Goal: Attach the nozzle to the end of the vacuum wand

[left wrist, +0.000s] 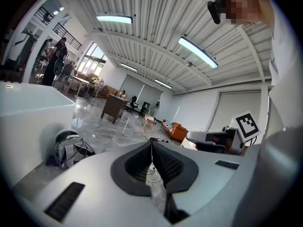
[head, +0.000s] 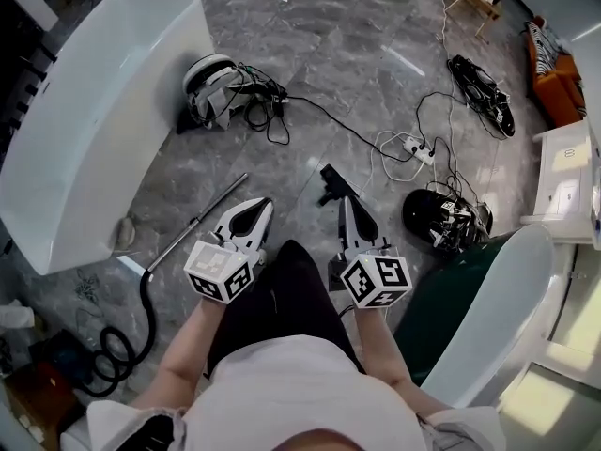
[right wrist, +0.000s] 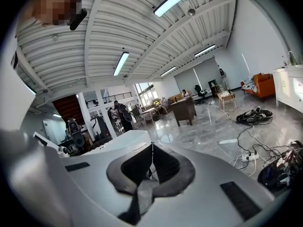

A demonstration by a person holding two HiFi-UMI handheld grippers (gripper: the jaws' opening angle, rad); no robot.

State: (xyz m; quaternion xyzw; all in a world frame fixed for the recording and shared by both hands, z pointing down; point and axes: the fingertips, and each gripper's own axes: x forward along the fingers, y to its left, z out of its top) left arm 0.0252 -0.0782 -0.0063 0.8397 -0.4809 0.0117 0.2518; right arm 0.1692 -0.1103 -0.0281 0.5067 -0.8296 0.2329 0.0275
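Note:
The vacuum wand (head: 197, 222) is a silver tube lying slantwise on the marble floor, with a black hose (head: 141, 325) curling off its near end. The black nozzle (head: 331, 184) lies on the floor apart from it, to the right. My left gripper (head: 264, 205) hovers just right of the wand's far half, shut and empty. My right gripper (head: 346, 201) hangs just short of the nozzle, also shut with nothing in it. In the left gripper view the jaws (left wrist: 152, 146) meet in a thin line. The right gripper view shows its jaws (right wrist: 152, 148) closed the same way.
A large white tub (head: 84, 130) stands at the left. A white headset with cables (head: 211, 87) lies beyond the wand. A power strip (head: 415, 148), a black device (head: 441, 219), another black device (head: 484, 92), a white cabinet (head: 563, 181) and a curved white chair (head: 498, 308) fill the right side.

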